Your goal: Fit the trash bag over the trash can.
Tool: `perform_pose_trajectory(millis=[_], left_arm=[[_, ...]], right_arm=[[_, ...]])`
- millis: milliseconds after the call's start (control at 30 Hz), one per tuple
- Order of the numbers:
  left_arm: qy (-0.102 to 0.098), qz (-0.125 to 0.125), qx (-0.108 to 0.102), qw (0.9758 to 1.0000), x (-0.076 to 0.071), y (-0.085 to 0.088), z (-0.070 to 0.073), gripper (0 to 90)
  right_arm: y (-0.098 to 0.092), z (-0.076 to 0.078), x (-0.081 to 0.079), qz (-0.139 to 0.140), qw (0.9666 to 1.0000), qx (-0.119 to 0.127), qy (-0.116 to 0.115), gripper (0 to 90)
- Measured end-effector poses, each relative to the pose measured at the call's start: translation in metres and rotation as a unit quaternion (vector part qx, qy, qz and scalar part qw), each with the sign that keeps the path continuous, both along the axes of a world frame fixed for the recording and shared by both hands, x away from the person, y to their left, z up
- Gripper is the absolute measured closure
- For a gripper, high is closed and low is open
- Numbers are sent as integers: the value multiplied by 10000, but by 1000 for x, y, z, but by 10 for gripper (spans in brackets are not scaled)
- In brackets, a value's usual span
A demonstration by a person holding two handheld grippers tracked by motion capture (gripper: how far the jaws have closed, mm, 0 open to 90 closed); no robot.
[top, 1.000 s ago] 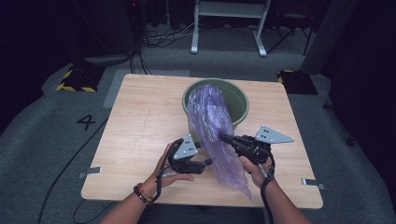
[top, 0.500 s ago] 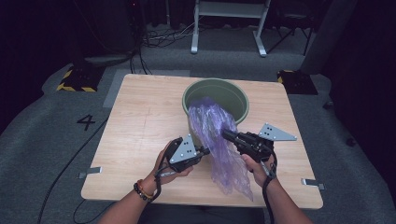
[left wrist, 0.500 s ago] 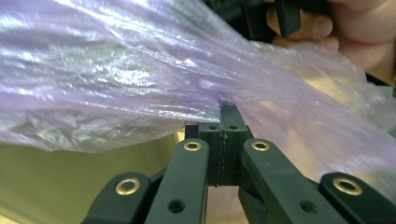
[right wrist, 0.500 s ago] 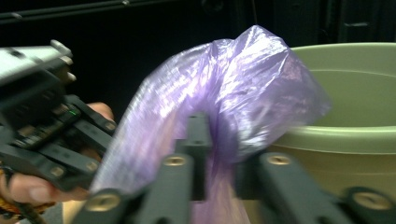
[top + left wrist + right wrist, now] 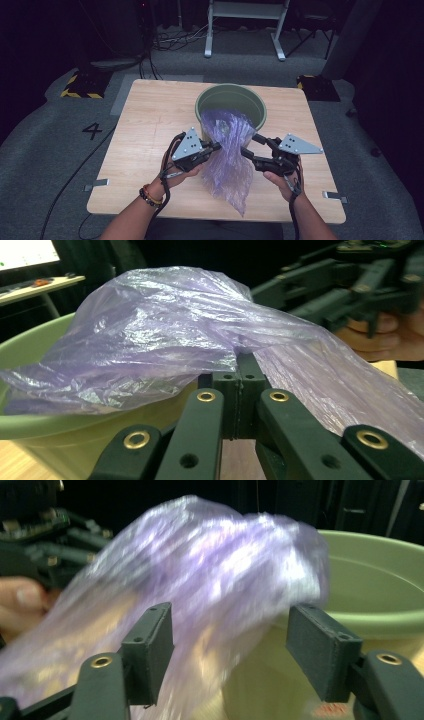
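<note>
A purple bag (image 5: 227, 155) lay draped over the near rim of a green bucket (image 5: 255, 102) at the far middle of the table (image 5: 145, 115). Its upper end hung into the bucket mouth, and its lower end trailed across the wood to the near edge, where a corner came to a point.

The left gripper (image 5: 216, 146) sat just left of the bag, held in the person's left hand (image 5: 175, 167). Its jaws were clenched on a fold of the bag's left edge; in the left gripper view the two pads met tight together with the plastic (image 5: 165, 340) bunched over and around them, the bucket (image 5: 30, 405) showing pale green beneath.

The right gripper (image 5: 250, 145) was just right of the bag, in the right hand (image 5: 282, 180). Its jaws had just been opening and stood released. In the right gripper view the pads (image 5: 150, 650) stood well apart, with the bag (image 5: 200, 580) blurred between and beyond them, and I could not tell whether either pad touched it. The bucket (image 5: 370, 580) rose at the right of that view.
</note>
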State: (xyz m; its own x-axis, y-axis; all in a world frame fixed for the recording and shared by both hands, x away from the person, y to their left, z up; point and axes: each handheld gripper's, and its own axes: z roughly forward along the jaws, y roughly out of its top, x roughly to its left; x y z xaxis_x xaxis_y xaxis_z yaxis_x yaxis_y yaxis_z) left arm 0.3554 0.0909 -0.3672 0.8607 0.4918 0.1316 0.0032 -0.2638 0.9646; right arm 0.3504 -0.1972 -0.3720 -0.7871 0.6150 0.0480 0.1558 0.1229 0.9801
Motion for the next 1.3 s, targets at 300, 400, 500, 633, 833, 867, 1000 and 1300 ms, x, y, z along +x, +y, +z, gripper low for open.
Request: perform_pose_trajectory(millis=[300, 400, 500, 633, 833, 867, 1000, 1300], left_arm=[[61, 315, -17, 9995, 13, 1, 1, 898], [44, 395, -11, 9992, 15, 1, 2, 898], [23, 434, 34, 9991, 16, 1, 3, 898], [43, 483, 17, 9988, 18, 1, 3, 898], [8, 513, 27, 9987, 17, 0, 3, 887], [9, 494, 28, 9988, 17, 0, 3, 884], [38, 439, 0, 9990, 17, 1, 3, 854], [312, 210, -166, 9992, 13, 14, 2, 357]], right_arm=[[-4, -10, -1, 413, 9970, -516, 401, 334], [-3, -13, -4, 949, 9934, -411, 492, 324], [-1, -13, -9, 1138, 9908, -568, 463, 290], [4, -11, -17, 1426, 9866, -676, 418, 267], [22, -20, -13, 1221, 9888, -762, 385, 505], [23, -20, -12, 1230, 9891, -733, 349, 591], [21, -19, -12, 1118, 9915, -652, 128, 819], [12, -8, -13, 928, 9950, -272, -233, 899]])
